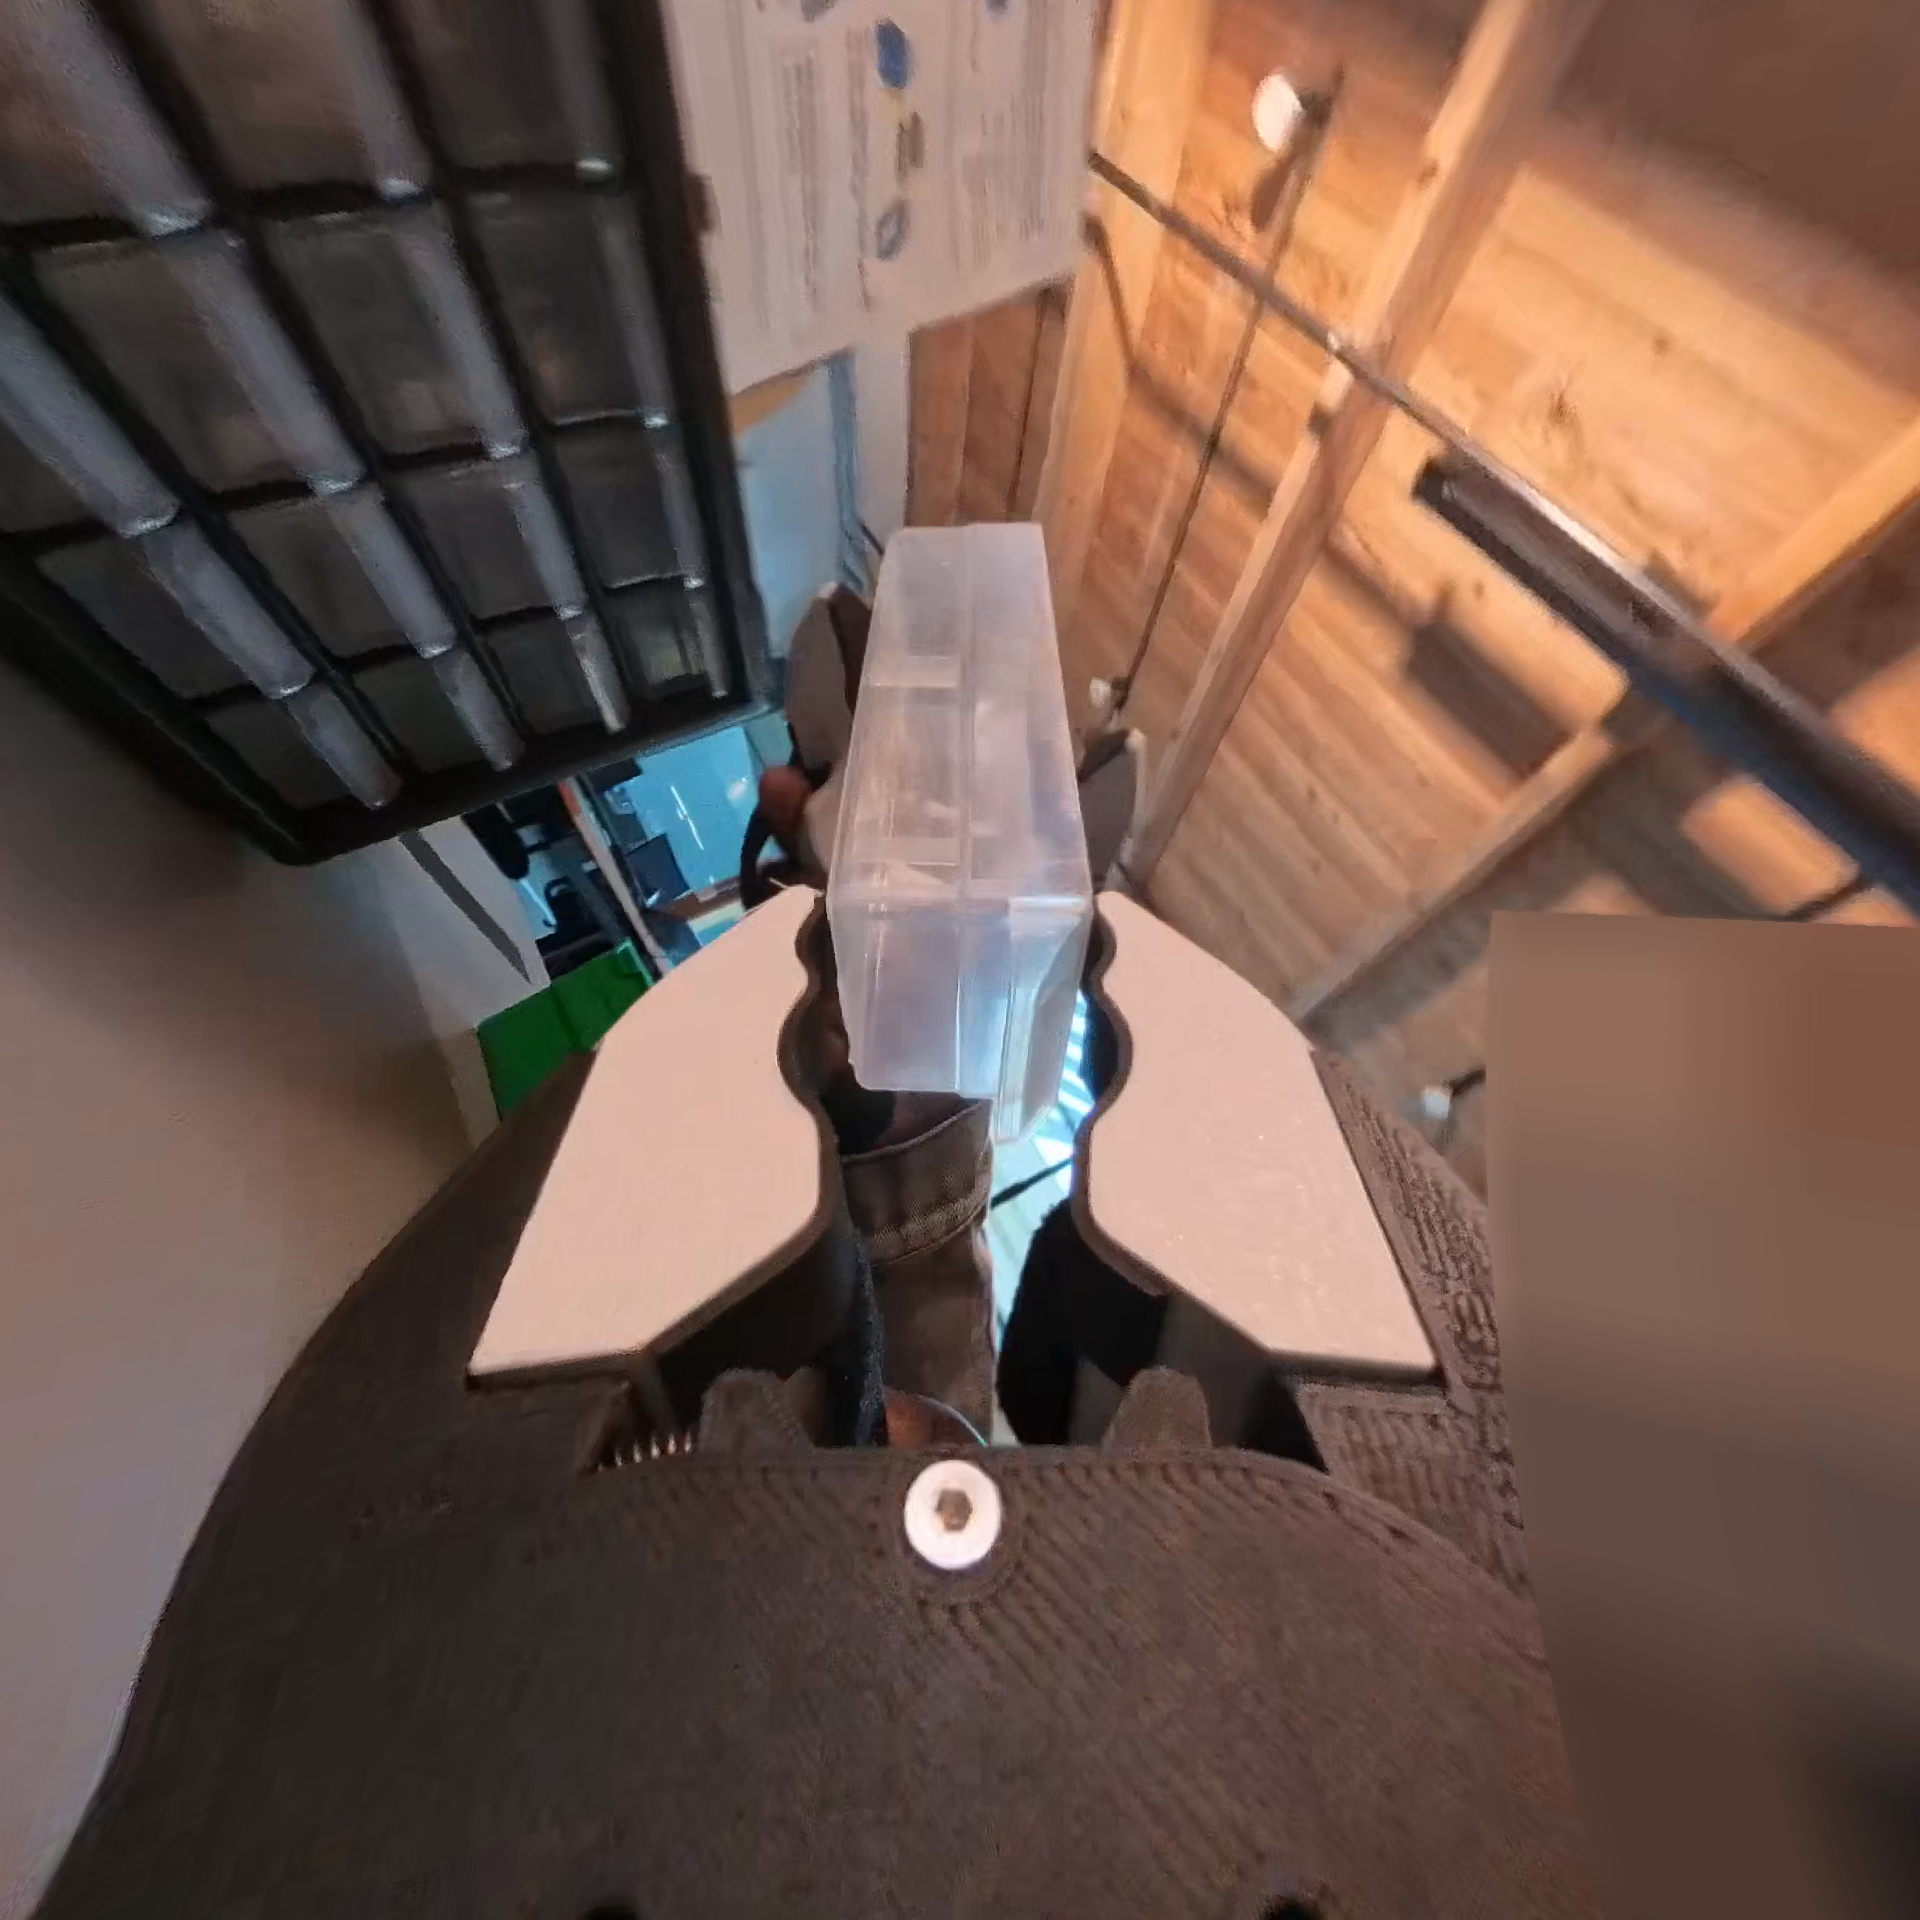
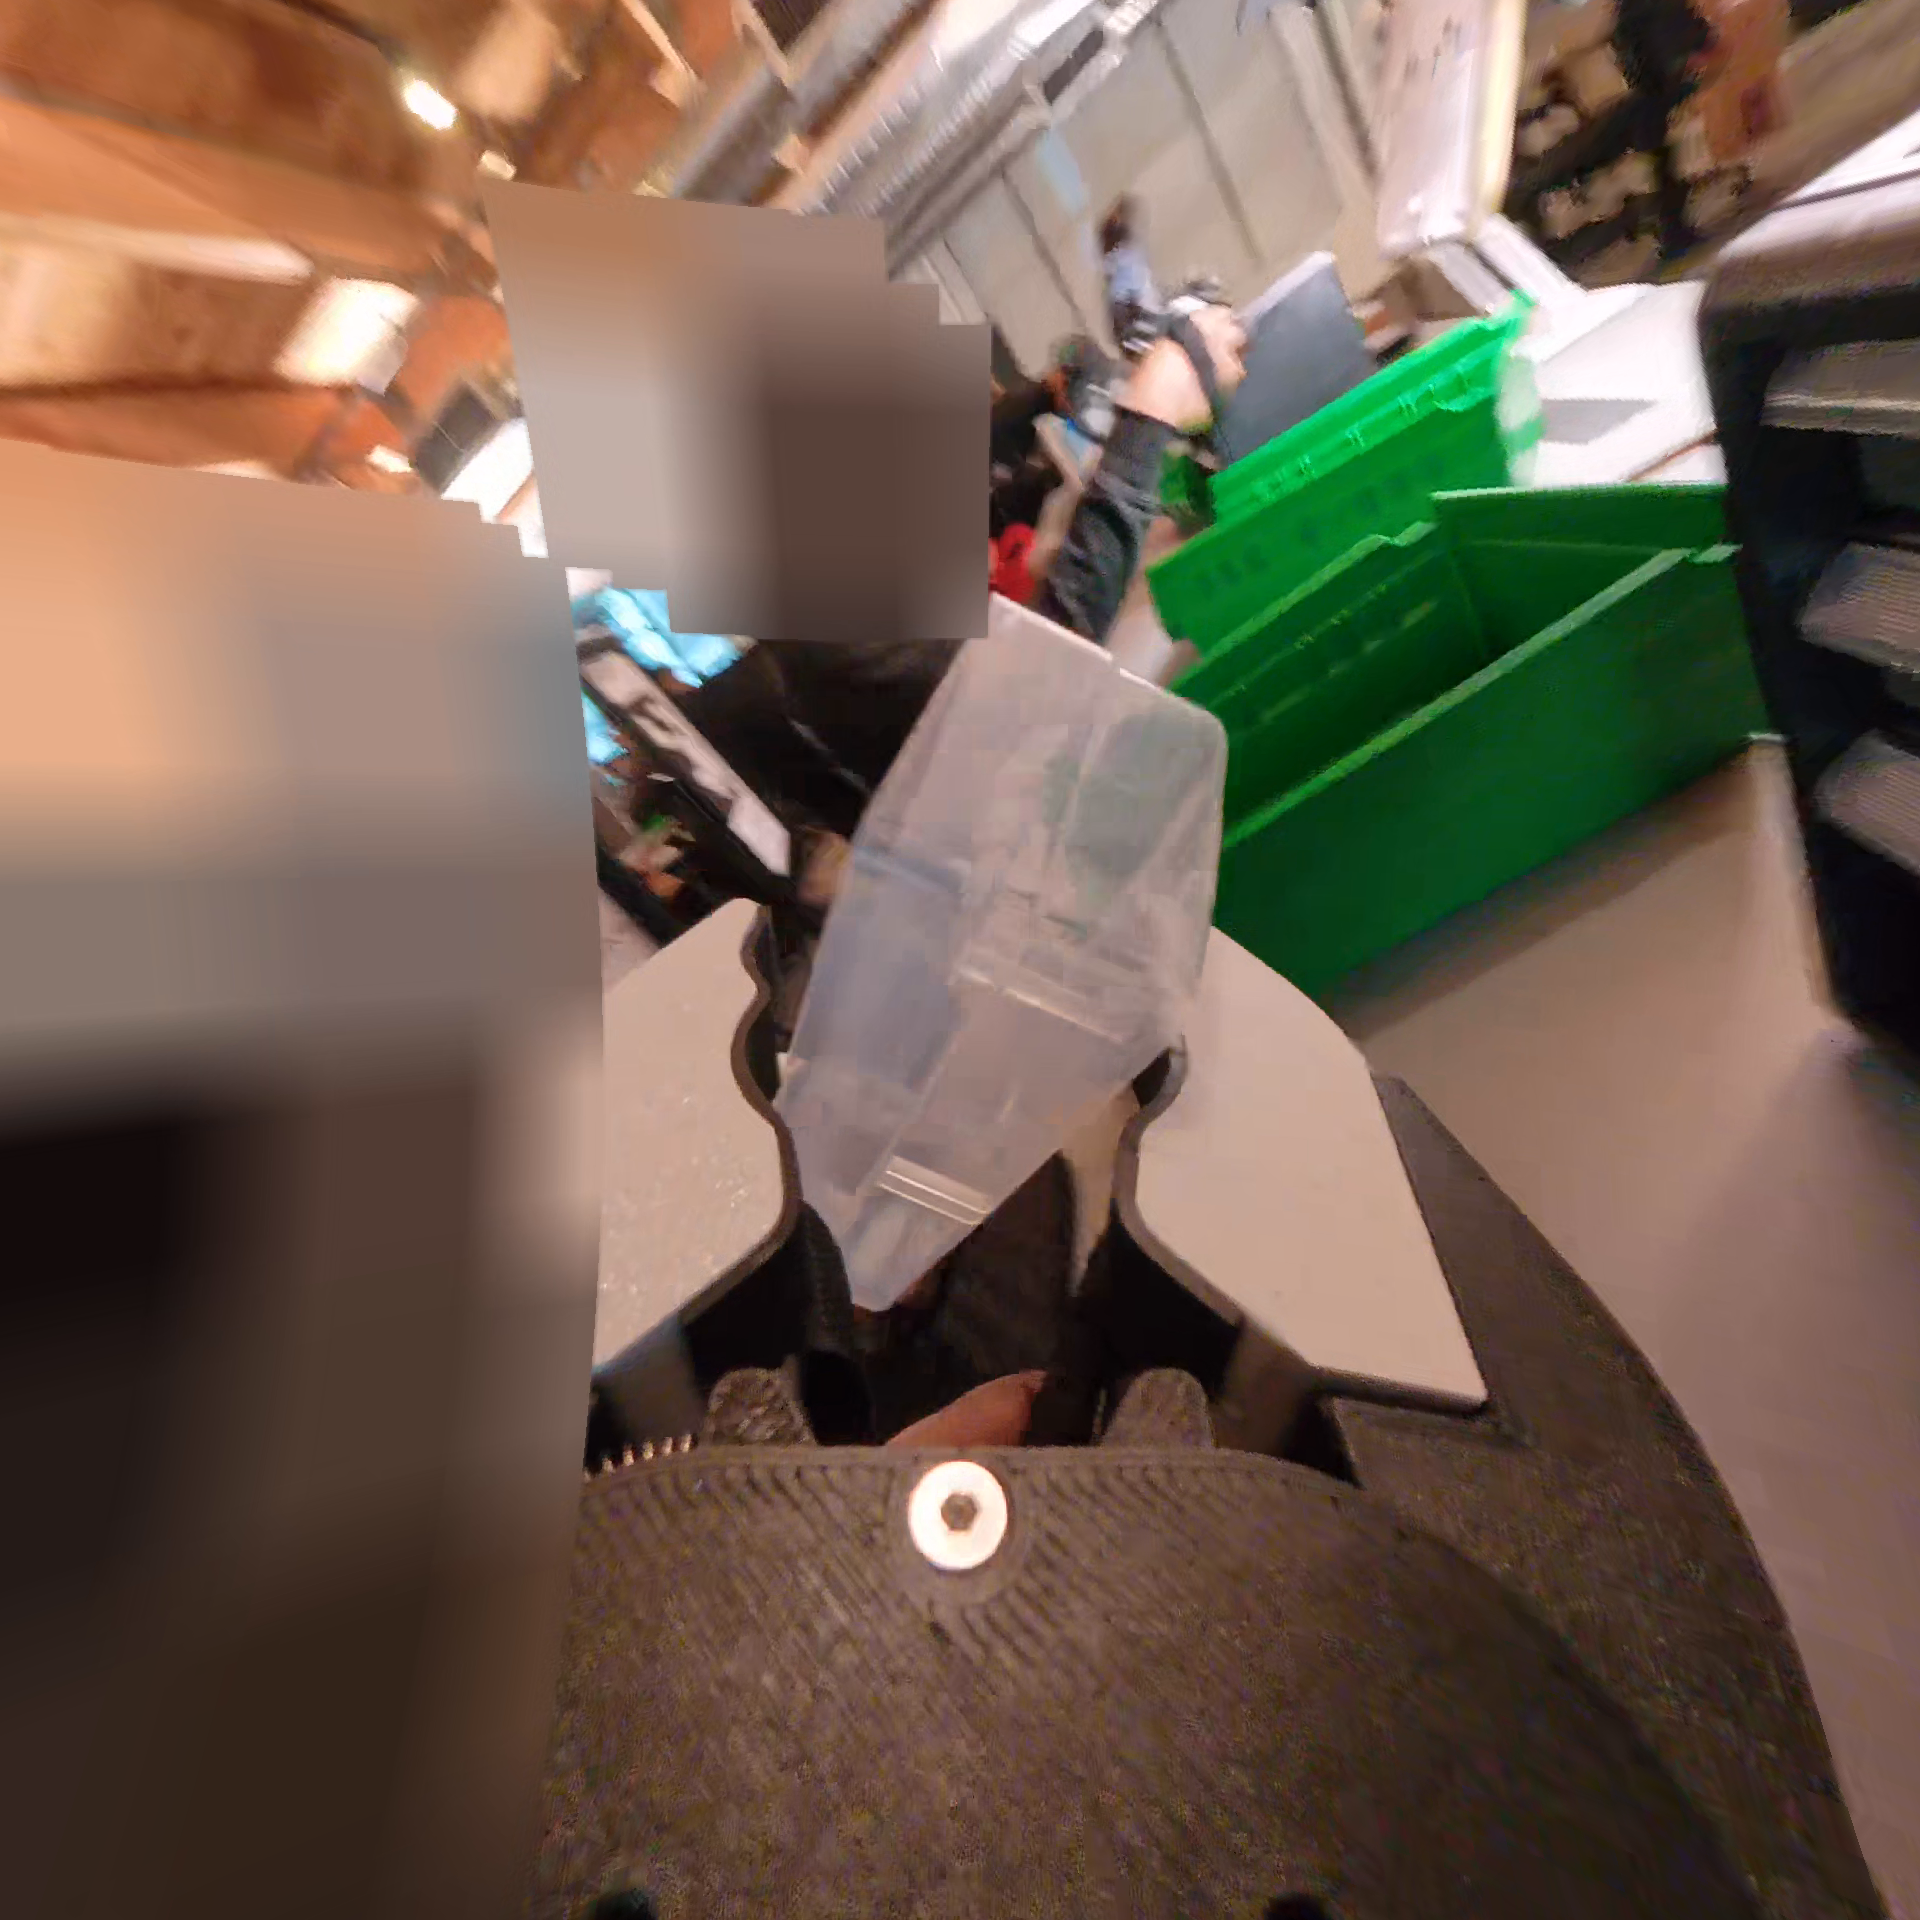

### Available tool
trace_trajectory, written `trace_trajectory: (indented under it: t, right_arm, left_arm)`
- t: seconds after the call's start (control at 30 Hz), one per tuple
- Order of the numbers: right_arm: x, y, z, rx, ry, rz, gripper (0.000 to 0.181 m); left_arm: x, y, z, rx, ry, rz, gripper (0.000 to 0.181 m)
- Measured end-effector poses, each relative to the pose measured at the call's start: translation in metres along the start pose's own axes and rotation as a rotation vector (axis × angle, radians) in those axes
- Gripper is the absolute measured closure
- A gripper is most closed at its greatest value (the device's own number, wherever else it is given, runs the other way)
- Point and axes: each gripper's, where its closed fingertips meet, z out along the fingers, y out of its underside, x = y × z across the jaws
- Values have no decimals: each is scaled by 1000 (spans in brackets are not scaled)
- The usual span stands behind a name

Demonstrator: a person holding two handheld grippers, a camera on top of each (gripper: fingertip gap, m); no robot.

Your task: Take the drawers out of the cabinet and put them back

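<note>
My left gripper (image 1: 956,914) is shut on a clear plastic drawer (image 1: 956,790) and holds it up in the air, pointing away from me. The black cabinet (image 1: 343,416) with its grid of several translucent drawers is at the upper left of the left wrist view, apart from the held drawer. My right gripper (image 2: 966,987) is shut on a second clear plastic drawer (image 2: 1018,894), held tilted in the air. The cabinet's black edge with drawer fronts (image 2: 1839,644) shows at the far right of the right wrist view.
Green plastic crates (image 2: 1455,675) stand on the pale table (image 2: 1558,1091) beside the cabinet. A wooden slatted wall (image 1: 1455,520) and papers pinned up (image 1: 894,156) are behind. A person's arm holding a device (image 2: 1153,416) shows farther off.
</note>
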Motion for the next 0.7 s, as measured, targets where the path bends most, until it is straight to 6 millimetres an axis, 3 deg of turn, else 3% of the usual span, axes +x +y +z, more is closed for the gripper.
trace_trajectory:
  t: [0.03, 0.13, 0.27, 0.37, 0.53, 0.7]
  right_arm:
    - [10, -2, -1, -16, 73, -48, 99]
    - [35, -28, -23, -6, 320, -282, 89]
    - [57, -78, -61, -38, 657, -608, 89]
    - [67, -110, -77, -124, 834, -812, 95]
    - [85, -154, -84, -251, 885, -925, 108]
    - [124, -156, -78, -381, 797, -865, 108]
  left_arm:
    - [-5, -3, -2, 23, -25, -40, 136]
    - [-26, -13, -12, 79, -144, -80, 136]
    - [-66, -26, -23, 130, -342, -104, 136]
    - [-91, -31, -27, 154, -464, -117, 136]
    - [-117, -44, -28, 234, -573, -134, 136]
    - [-130, -45, -17, 257, -628, -149, 136]
